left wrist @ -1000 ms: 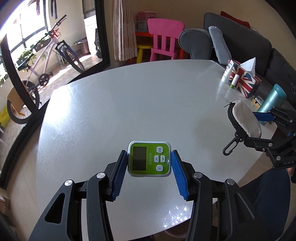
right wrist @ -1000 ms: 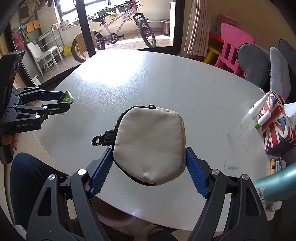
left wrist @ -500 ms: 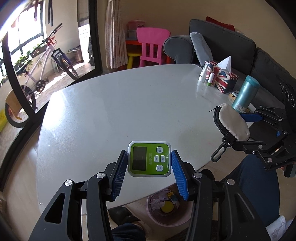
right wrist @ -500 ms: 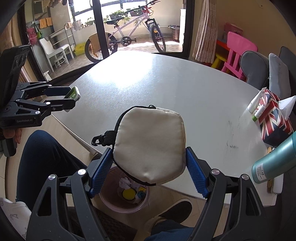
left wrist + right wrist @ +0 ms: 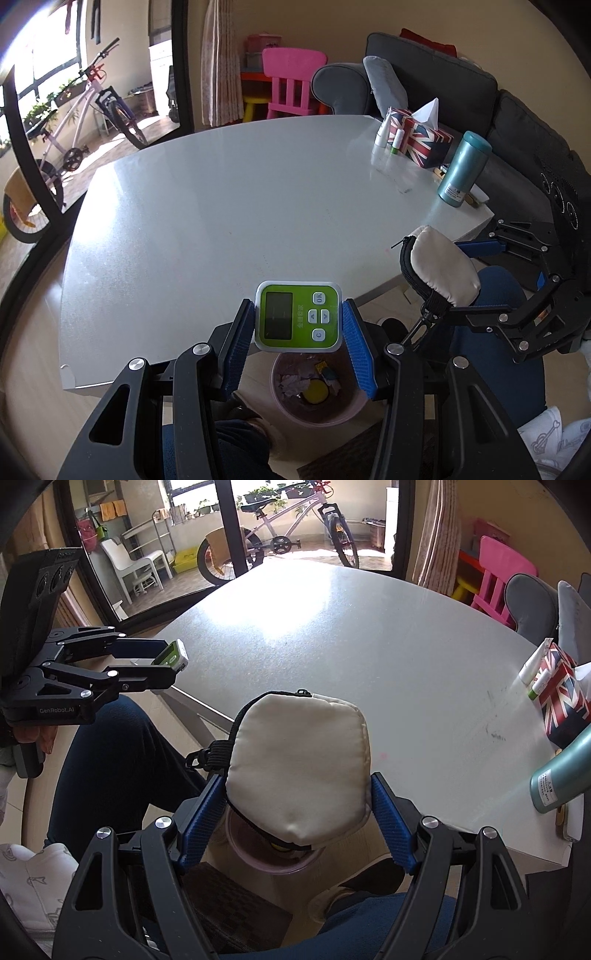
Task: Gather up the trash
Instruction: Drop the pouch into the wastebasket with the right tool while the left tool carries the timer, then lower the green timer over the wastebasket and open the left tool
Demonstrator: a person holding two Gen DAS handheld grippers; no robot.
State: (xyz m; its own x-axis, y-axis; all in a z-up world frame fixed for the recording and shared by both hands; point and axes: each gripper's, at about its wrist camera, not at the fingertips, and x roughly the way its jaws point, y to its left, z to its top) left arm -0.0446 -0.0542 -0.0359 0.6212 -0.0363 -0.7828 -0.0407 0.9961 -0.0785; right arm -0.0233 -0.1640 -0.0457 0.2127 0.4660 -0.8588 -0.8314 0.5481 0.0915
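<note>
Two items hang past the table's (image 5: 221,206) near edge, above the pink bin (image 5: 317,400): a rigid, slick green timer (image 5: 297,320) pinched at its sides by the left gripper (image 5: 298,345), and a soft, light padded pouch (image 5: 299,768) squeezed sidewise in the right gripper (image 5: 297,823).

We see a smooth, shiny white table (image 5: 207,221). The green timer (image 5: 297,320) looks like glossy plastic. The cream pouch (image 5: 297,764) is soft, matt cloth with a black zip. The finger pads (image 5: 357,349) are blue and ribbed. The teal bottle (image 5: 463,169) shines like metal. The pink bin (image 5: 317,413) looks like smooth plastic.
</note>
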